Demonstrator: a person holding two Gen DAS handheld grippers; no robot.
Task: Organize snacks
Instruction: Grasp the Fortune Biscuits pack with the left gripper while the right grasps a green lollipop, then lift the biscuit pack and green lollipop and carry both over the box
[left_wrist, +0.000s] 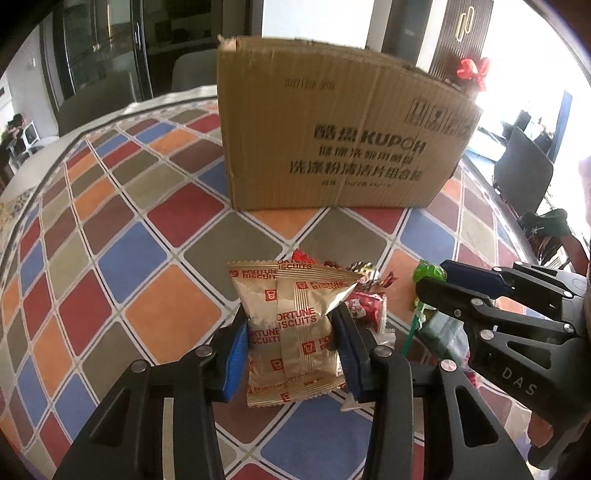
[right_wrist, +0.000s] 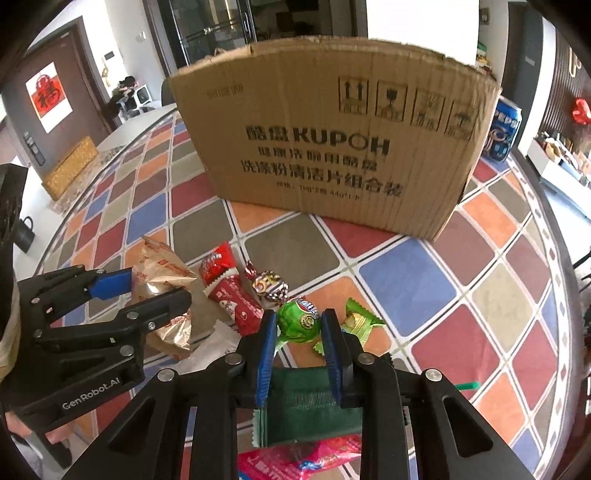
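My left gripper (left_wrist: 291, 321) is shut on a gold Fortune Biscuits packet (left_wrist: 295, 325), held just above the checkered tablecloth; it also shows in the right wrist view (right_wrist: 162, 291). My right gripper (right_wrist: 299, 317) is shut on a green round lollipop (right_wrist: 298, 319) with its stick trailing right. A brown cardboard box (left_wrist: 332, 129) printed KUPOH stands upright behind the snacks, also in the right wrist view (right_wrist: 332, 140). Red candy packets (right_wrist: 236, 302), a striped wrapped candy (right_wrist: 269, 286) and a green wrapped candy (right_wrist: 360, 319) lie between the grippers.
A dark green packet (right_wrist: 306, 410) and a pink packet (right_wrist: 299, 461) lie under my right gripper. A blue drink can (right_wrist: 504, 129) stands right of the box. The round table's edge (right_wrist: 546, 206) curves at right; a dark chair (left_wrist: 524, 170) stands beyond it.
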